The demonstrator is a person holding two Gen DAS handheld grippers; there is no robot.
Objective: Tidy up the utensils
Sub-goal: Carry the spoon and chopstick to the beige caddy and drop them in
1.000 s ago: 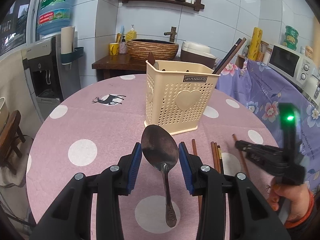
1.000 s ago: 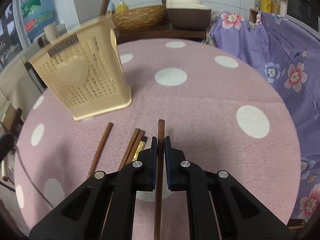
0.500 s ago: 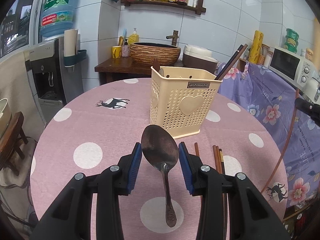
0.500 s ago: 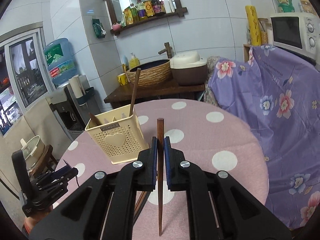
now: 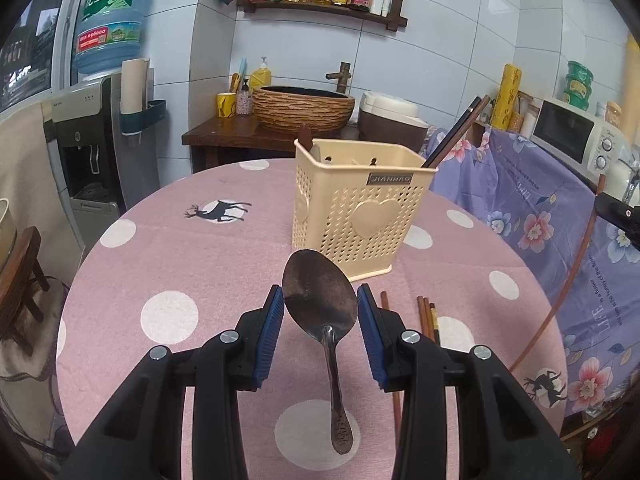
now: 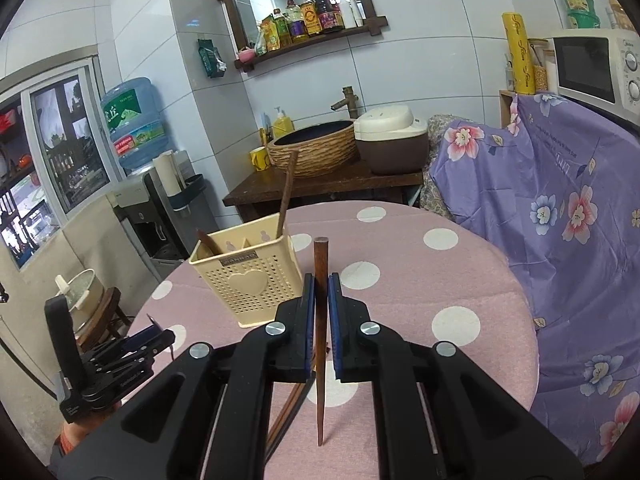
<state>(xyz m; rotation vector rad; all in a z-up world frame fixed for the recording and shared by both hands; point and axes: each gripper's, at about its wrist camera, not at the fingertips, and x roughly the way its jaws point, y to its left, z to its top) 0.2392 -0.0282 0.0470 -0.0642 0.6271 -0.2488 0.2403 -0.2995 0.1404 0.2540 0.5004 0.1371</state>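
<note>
My left gripper (image 5: 320, 312) is shut on a metal spoon (image 5: 320, 300), bowl forward, handle hanging down, held above the pink dotted table (image 5: 168, 264). A cream perforated utensil basket (image 5: 360, 212) stands just beyond it, with chopsticks (image 5: 456, 132) leaning out of its right corner. My right gripper (image 6: 320, 292) is shut on a brown chopstick (image 6: 320, 264), held high above the table with its thin end down; the chopstick also shows in the left wrist view (image 5: 568, 288). The basket (image 6: 248, 280) is ahead and left of it. Several chopsticks (image 5: 426, 316) lie on the table.
The left gripper shows at lower left of the right wrist view (image 6: 116, 360). A purple floral cloth (image 6: 560, 208) covers furniture to the right. A wooden counter with a woven basin (image 5: 304, 108) and rice cooker (image 6: 388, 140) stands behind the table. A water dispenser (image 5: 88, 148) is at left.
My right gripper lifted the chopstick off the table and rose well above it, tilting level. My left gripper also rose and drew back a little, the spoon still held.
</note>
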